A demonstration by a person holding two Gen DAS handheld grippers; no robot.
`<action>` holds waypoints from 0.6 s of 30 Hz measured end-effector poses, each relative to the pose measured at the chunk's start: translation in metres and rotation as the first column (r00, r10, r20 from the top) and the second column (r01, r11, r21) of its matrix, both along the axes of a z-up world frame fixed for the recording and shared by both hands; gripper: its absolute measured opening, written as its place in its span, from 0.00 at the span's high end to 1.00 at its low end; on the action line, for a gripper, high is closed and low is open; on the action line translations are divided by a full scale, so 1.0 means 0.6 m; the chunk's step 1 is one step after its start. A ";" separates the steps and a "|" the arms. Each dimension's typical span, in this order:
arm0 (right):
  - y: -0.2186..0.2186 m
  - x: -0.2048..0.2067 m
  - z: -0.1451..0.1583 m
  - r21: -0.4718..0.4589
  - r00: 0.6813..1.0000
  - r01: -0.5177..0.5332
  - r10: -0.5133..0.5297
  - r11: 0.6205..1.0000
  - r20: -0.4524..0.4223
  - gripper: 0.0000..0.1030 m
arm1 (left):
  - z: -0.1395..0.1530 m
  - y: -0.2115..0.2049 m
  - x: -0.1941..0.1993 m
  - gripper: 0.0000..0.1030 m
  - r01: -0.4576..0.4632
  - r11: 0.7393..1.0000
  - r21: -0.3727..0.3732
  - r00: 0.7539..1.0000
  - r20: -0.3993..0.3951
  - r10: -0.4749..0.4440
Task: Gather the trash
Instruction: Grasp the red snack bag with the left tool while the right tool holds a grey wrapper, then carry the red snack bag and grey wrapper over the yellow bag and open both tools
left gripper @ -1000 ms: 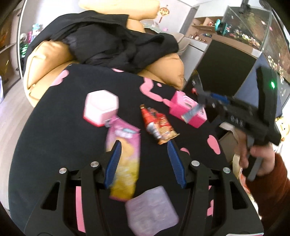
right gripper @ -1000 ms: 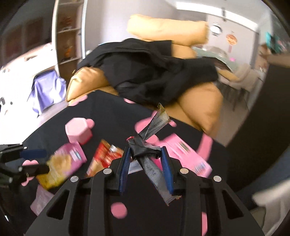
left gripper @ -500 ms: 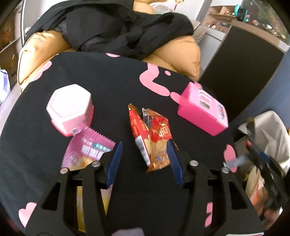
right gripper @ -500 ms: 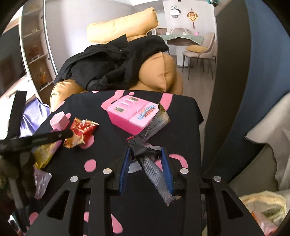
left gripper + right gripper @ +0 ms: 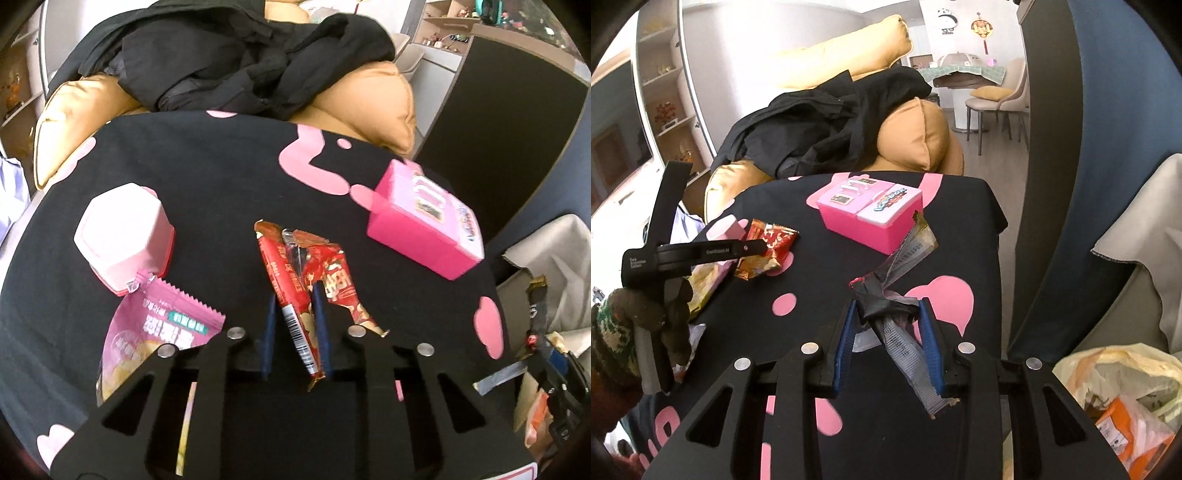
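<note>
A crumpled red snack wrapper (image 5: 280,266) lies on the black tablecloth (image 5: 221,184). My left gripper (image 5: 293,295) is over it, its jaws closing, and the blue pads press a folded strip of the wrapper between them. The right wrist view shows that wrapper (image 5: 772,243) at the tip of my left gripper (image 5: 753,246). My right gripper (image 5: 888,306) is shut on a crumpled silver-grey wrapper (image 5: 908,251) and hangs over the table's right side. A yellowish trash bag (image 5: 1108,373) with orange packaging lies low at the right.
A pink hexagonal box (image 5: 122,236), a pink snack packet (image 5: 159,332) and a pink rectangular box (image 5: 424,229) lie on the cloth. Behind stands a tan sofa (image 5: 388,99) with black clothing (image 5: 240,62). A dark panel (image 5: 498,129) and a white cloth (image 5: 554,251) are at the right.
My left gripper moved forward from the pink packet to the red wrapper and its jaws closed on it. My right gripper swung right toward the table edge and the bag, still gripping the silver wrapper.
</note>
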State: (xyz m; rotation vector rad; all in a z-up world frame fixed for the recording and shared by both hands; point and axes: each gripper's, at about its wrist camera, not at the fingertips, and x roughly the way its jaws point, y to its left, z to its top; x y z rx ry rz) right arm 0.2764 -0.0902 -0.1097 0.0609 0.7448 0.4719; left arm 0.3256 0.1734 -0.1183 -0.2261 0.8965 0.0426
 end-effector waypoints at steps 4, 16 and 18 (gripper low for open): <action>-0.007 -0.027 0.018 0.003 1.000 -0.014 0.014 1.000 0.022 0.68 | 0.032 -0.008 -0.041 0.86 0.021 1.000 -0.019 0.999 0.049 -0.020; -0.018 -0.113 0.076 -0.018 0.994 -0.056 0.058 0.998 0.094 0.68 | 0.105 -0.037 -0.199 0.86 0.050 0.994 -0.098 0.987 0.157 -0.034; -0.018 -0.128 0.081 -0.031 0.992 -0.075 0.078 0.997 0.099 0.68 | 0.113 -0.042 -0.215 0.86 0.047 0.993 -0.108 0.986 0.164 -0.029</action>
